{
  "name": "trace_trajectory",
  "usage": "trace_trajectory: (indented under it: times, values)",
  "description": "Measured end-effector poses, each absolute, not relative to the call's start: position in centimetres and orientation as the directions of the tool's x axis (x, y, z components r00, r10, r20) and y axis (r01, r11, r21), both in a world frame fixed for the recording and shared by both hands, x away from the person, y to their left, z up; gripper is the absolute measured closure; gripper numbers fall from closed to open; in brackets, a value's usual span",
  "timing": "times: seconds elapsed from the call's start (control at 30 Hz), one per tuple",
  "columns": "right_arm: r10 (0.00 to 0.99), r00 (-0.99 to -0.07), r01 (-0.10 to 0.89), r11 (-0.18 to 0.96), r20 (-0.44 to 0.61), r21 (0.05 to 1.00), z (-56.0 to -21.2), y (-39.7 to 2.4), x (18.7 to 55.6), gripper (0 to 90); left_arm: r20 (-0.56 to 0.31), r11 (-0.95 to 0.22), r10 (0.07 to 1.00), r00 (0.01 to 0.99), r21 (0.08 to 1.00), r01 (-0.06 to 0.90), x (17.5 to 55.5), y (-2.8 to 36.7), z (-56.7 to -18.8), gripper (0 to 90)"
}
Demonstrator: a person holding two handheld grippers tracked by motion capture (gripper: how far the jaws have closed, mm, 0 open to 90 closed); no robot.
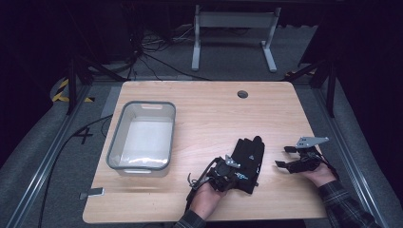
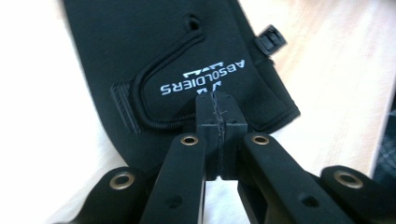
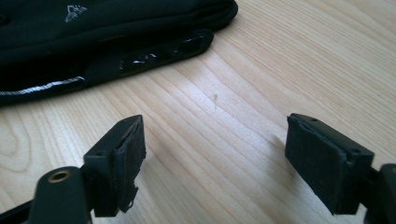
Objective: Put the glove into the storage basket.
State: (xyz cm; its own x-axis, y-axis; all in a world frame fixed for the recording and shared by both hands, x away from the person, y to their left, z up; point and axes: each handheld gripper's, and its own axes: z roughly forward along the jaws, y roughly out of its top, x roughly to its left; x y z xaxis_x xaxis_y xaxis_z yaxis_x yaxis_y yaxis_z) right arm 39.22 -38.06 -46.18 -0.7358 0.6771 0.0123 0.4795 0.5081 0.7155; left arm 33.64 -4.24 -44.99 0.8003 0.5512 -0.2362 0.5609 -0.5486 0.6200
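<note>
A black glove (image 1: 249, 154) with white "ABSOLDIERS" lettering lies flat on the wooden table (image 1: 209, 114), right of centre near the front. My left gripper (image 1: 235, 175) rests over its near cuff end. In the left gripper view the left gripper (image 2: 218, 100) is shut, its pads pressed together just short of the lettering on the glove (image 2: 140, 56); no fabric shows between them. My right gripper (image 1: 283, 156) hovers open just right of the glove. In the right gripper view the right gripper (image 3: 215, 158) holds nothing, low over bare wood, with the glove (image 3: 93, 28) ahead to the left.
A grey plastic bin (image 1: 114, 142) stands on the table's left half, with something pale on its floor. A round cable hole (image 1: 242, 94) sits near the far edge. A small grey tag (image 1: 92, 193) lies at the front left corner. Dark floor, cables and a desk frame lie beyond.
</note>
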Motion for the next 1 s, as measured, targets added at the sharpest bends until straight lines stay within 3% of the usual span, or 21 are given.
trace_trajectory:
  times: [0.37, 0.63, 1.0]
  values:
    - [0.699, -0.715, 0.464, 0.502, -0.026, 0.730, -46.7, -38.1, 39.1, 14.0, -0.139, -0.554, 0.636, 0.759, 0.603, 0.575, 35.6, -1.0, -44.6, 89.8]
    - [0.701, -0.713, 0.465, 0.501, -0.026, 0.730, -46.7, -38.1, 39.1, 13.7, -0.144, -0.541, 0.646, 0.750, 0.607, 0.583, 36.1, -0.2, -44.3, 89.4]
    - [0.701, -0.713, 0.466, 0.501, -0.026, 0.730, -46.7, -38.1, 39.1, 13.7, -0.170, -0.518, 0.585, 0.793, 0.674, 0.527, 37.4, -1.3, -41.8, 53.3]
